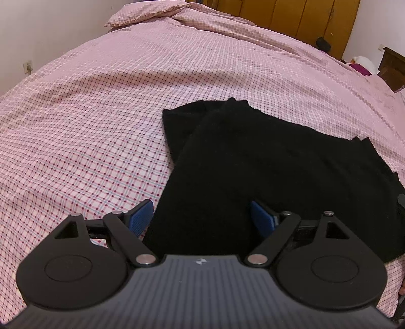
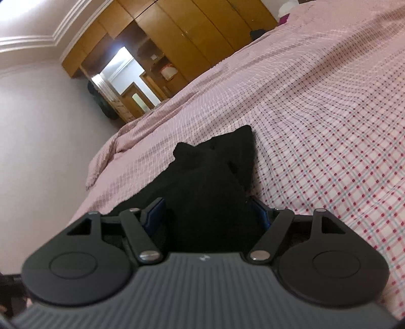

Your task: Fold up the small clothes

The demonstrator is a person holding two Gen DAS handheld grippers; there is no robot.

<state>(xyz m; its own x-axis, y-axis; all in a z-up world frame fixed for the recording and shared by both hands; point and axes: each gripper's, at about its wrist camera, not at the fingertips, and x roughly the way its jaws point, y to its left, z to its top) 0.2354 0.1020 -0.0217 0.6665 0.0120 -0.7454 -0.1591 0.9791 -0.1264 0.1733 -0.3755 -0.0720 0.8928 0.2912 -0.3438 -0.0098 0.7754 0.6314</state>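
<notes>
A black garment (image 1: 265, 164) lies partly folded on the pink checked bedspread (image 1: 101, 114), with a narrow part reaching away from me. My left gripper (image 1: 201, 215) hangs just above its near left edge, jaws wide and open. One blue pad (image 1: 140, 215) is over the bedspread and the other is over the cloth. In the right wrist view the same black garment (image 2: 210, 177) bulges up between the fingers of my right gripper (image 2: 208, 213). Its jaws stand wide around the cloth, and the left pad's (image 2: 155, 215) blue face shows beside the cloth. The right pad is partly hidden by the cloth.
A pillow (image 1: 141, 14) in the same check lies at the head of the bed. A wooden wardrobe (image 2: 202, 33) stands beyond the bed, next to a lit doorway (image 2: 124, 76). A dark nightstand (image 1: 393, 68) is at the far right.
</notes>
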